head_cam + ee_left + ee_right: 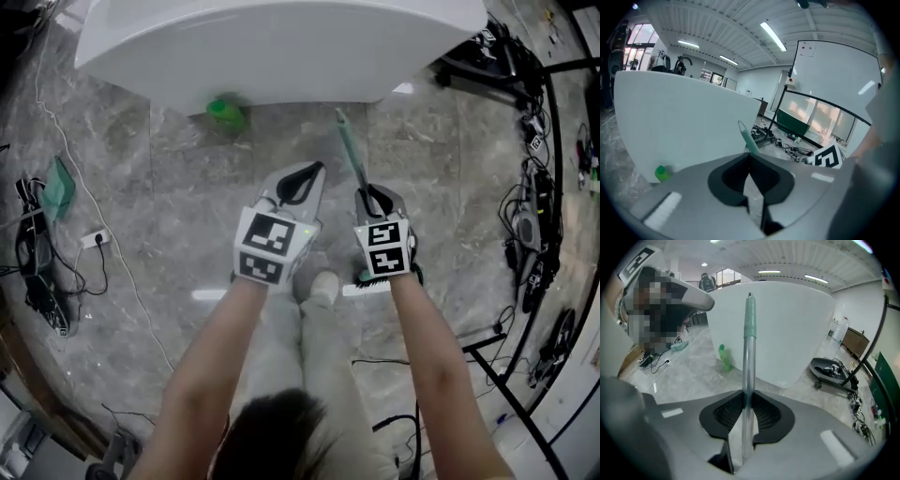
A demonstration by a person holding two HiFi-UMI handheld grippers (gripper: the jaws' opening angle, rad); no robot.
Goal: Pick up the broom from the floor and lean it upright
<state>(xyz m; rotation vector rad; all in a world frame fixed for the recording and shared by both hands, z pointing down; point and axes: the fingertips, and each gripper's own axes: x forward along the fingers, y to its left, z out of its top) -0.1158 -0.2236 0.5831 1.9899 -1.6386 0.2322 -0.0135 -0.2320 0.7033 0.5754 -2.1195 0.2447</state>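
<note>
The broom has a silver handle (748, 362) with a green grip end (350, 150) that points up toward the white table. My right gripper (375, 199) is shut on the handle, which runs between its pads (748, 397) and stands nearly upright in the right gripper view. The broom head (364, 278) shows just below that gripper, close to the floor. Beside it to the left, my left gripper (306, 176) is shut with nothing in it; its tips (749, 157) meet. The handle's green end (747, 137) shows past them.
A big white table (281, 47) stands ahead with a green bottle (225, 113) under its edge. Cables and a power strip (94, 239) lie at the left. A black frame (555, 187) and gear crowd the right. The person's shoe (324, 286) is between the grippers.
</note>
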